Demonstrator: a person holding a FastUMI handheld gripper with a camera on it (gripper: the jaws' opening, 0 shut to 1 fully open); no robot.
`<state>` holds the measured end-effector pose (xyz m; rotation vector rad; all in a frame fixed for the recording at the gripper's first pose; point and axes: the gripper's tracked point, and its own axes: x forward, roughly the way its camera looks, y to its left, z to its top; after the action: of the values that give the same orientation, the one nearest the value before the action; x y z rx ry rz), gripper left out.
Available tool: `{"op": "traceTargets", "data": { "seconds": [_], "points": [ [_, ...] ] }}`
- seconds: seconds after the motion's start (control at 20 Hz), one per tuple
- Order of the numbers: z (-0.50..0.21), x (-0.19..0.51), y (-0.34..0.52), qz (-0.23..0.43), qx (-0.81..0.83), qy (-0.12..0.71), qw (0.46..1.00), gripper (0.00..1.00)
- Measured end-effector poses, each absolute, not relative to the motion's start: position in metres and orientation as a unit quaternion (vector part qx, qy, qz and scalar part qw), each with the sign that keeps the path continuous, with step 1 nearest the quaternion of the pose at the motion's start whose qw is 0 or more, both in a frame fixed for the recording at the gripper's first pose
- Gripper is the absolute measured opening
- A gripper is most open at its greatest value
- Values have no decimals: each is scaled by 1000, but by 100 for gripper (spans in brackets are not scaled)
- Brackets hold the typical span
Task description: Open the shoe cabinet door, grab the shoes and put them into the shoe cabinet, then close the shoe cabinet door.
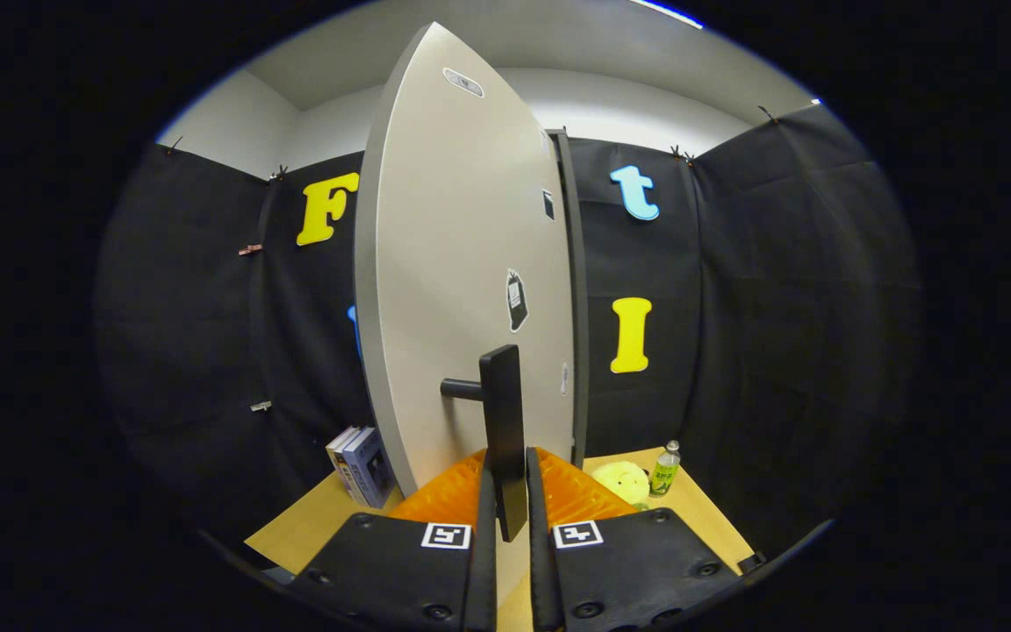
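The pale grey cabinet door stands right ahead of me, seen at a slant, with its dark frame edge along its right side. A black bar handle sticks out from the door on a short post. My gripper is shut on the black handle, with the lower part of the bar pinched between the two orange fingers. The door looks slightly swung out from the frame. What lies behind the door is hidden.
The cabinet stands on a tan tabletop. A few upright books lean left of the door. To the right of the fingers lie a yellow soft toy and a small green-labelled bottle. Black cloth walls close in all round.
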<state>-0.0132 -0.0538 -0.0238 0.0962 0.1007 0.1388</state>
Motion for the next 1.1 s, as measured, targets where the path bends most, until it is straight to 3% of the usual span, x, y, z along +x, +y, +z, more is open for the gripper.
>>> {"op": "traceTargets", "data": {
  "seconds": [0.6,0.8,0.9,1.1],
  "points": [
    [-11,-11,-141,-24,56,28,998,14],
    [-8,-24,-150,-20,83,25,996,14],
    [-13,-29,-156,-27,71,27,997,19],
    [-7,-40,-158,-46,53,22,997,17]
  ]
}}
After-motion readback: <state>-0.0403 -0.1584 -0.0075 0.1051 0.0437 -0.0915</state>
